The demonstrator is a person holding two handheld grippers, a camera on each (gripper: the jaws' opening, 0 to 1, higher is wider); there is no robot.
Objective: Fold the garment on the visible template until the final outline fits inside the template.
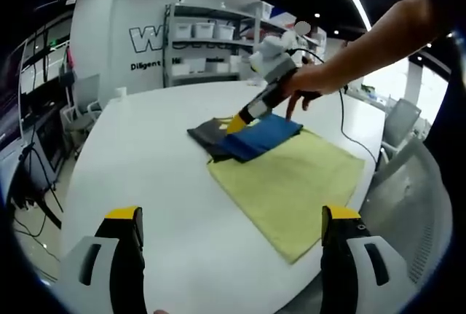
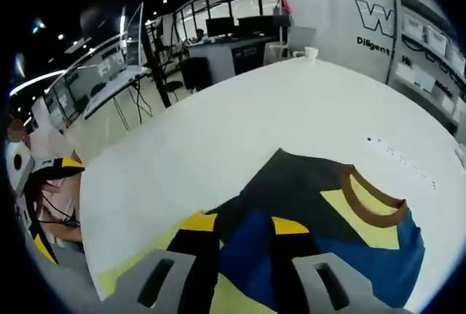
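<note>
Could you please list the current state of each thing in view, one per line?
Garment: partly folded, lying half on the template's far corner, half on the table.
Template: flat on the table, mostly uncovered.
Left tool: open, holding nothing, above the table.
Right tool: tip down at the garment; cannot tell whether it grips.
Table: white, bearing template and garment.

Garment: blue and dark grey w/ yellow patch, brown collar, partly folded, bunched at far edge of yellow-green template. Template lies flat on white table, near right side; garment overhangs its far-left corner.
</note>
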